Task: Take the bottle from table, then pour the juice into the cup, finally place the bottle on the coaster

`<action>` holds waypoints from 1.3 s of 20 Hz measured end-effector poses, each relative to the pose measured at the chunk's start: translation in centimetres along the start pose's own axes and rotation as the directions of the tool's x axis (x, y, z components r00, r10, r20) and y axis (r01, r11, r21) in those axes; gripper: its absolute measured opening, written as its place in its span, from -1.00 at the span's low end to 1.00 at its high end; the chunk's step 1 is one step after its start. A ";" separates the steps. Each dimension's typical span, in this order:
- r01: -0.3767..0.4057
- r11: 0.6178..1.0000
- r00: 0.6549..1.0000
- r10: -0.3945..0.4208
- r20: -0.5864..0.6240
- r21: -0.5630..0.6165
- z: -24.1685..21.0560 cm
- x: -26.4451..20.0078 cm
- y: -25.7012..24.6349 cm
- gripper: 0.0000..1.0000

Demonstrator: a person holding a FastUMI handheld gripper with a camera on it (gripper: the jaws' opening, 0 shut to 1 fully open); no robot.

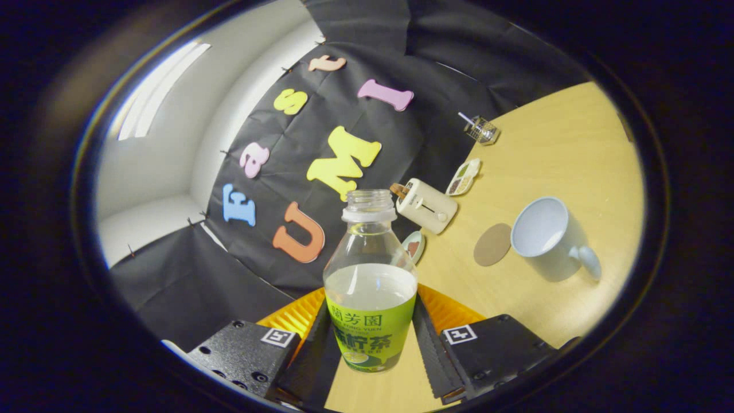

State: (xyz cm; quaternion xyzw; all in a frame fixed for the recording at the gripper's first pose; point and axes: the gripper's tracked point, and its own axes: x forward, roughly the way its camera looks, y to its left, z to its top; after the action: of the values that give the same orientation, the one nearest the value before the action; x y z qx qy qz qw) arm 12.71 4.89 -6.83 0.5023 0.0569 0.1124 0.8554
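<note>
An uncapped clear plastic bottle with a green label and pale juice stands between my fingers, and my gripper is shut on its labelled body. The view is rolled, so the wooden table slopes up to the right. A white mug with its handle toward me sits beyond the right finger, and its inside looks bare. A round brown coaster lies flat just left of the mug, between it and the bottle.
A cream toy toaster stands behind the bottle near the black cloth wall. A small plate lies beside the toaster, a divided dish further back, and a small wire basket at the far table edge.
</note>
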 end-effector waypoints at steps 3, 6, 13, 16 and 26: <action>-0.012 0.998 1.000 0.012 -0.007 0.069 0.4 -0.1 0.1 0.57; -0.013 0.988 0.999 0.018 -0.027 0.157 0.5 0.8 0.4 0.57; -0.045 0.918 0.998 0.055 -0.012 0.393 1.0 1.7 0.0 0.57; -0.052 0.894 0.998 0.061 -0.007 0.444 1.4 1.8 -0.1 0.57; -0.073 0.782 0.996 0.088 0.005 0.619 2.8 2.3 0.0 0.57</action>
State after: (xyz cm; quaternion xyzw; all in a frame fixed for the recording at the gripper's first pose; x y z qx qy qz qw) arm 15.56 3.10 -5.41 0.7551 0.0792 0.1300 0.6377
